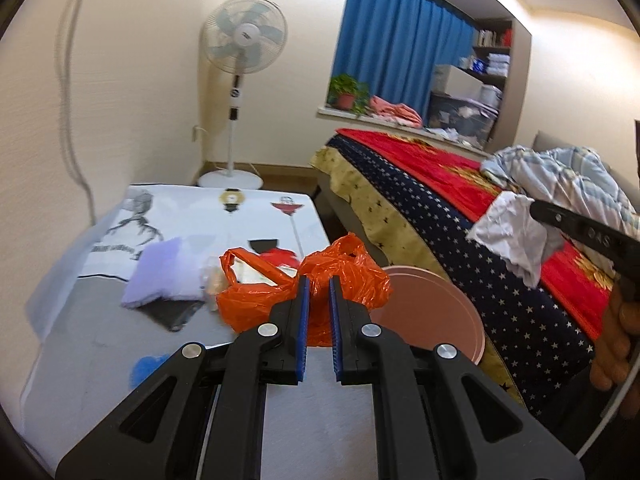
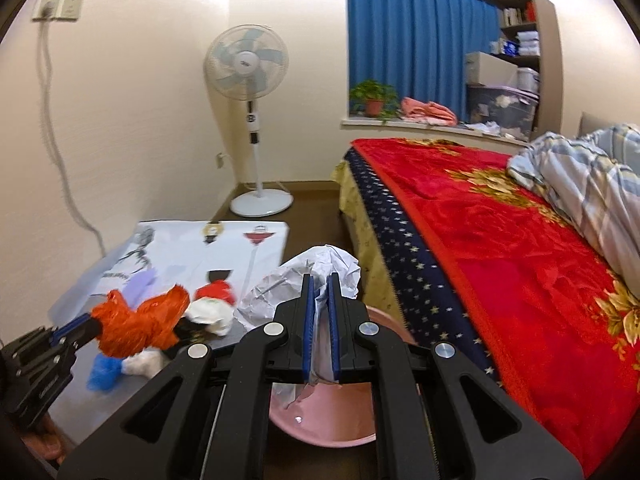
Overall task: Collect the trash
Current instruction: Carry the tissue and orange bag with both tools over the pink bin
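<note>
Orange plastic bag, above the low table: light, limp, slippery; best pinched at a bunched fold. Crumpled white paper, over the pink basin: light, crushable. Left gripper clamped on bag; right gripper nipping paper, jaws nearly closed.

The pink basin sits in the narrow gap between the low table and the bed. Its mouth lies open beneath the crumpled paper; loose clutter crowds the table's near half.
</note>
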Action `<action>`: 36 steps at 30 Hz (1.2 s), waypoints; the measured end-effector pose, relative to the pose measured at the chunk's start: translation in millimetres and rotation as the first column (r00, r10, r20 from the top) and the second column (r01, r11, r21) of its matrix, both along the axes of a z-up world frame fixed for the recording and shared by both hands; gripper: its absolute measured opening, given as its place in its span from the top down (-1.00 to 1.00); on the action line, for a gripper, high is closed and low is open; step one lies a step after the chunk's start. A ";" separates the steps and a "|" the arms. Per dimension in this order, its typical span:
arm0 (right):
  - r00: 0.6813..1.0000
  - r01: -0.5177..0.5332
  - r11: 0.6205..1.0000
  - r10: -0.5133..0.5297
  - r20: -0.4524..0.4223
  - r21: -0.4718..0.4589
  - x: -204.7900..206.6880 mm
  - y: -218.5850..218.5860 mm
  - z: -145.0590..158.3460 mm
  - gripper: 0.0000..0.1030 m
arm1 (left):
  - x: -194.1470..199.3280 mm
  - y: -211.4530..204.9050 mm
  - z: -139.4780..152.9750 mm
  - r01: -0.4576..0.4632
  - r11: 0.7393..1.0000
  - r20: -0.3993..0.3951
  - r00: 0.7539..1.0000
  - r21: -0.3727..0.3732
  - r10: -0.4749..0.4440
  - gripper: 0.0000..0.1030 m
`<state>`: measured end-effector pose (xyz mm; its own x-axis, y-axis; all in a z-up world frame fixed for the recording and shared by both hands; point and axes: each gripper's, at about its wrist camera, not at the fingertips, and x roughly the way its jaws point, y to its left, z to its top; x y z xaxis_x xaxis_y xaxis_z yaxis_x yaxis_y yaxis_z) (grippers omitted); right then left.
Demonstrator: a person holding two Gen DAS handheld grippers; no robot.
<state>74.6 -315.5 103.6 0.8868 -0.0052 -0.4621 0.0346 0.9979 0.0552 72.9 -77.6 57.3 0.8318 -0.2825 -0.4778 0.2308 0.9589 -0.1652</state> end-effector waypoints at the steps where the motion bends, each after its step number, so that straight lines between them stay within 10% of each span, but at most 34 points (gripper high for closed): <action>1: 1.000 0.013 1.000 -0.012 -0.005 0.010 5.3 -6.3 -3.1 0.86 | 3.0 -3.6 -1.8 0.009 1.000 -0.003 1.000 0.003 -0.009 0.82; 36: 0.977 0.186 0.981 -0.180 -0.111 0.048 56.2 -60.2 -61.2 0.85 | 74.5 -113.5 -68.5 0.245 0.969 -0.070 0.967 0.021 -0.243 0.82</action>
<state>130.8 -375.7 42.3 0.8195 -0.1335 -0.5572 0.2252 0.9693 0.0989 147.4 -191.0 -11.2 0.7057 -0.4585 -0.5402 0.4481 0.8794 -0.1610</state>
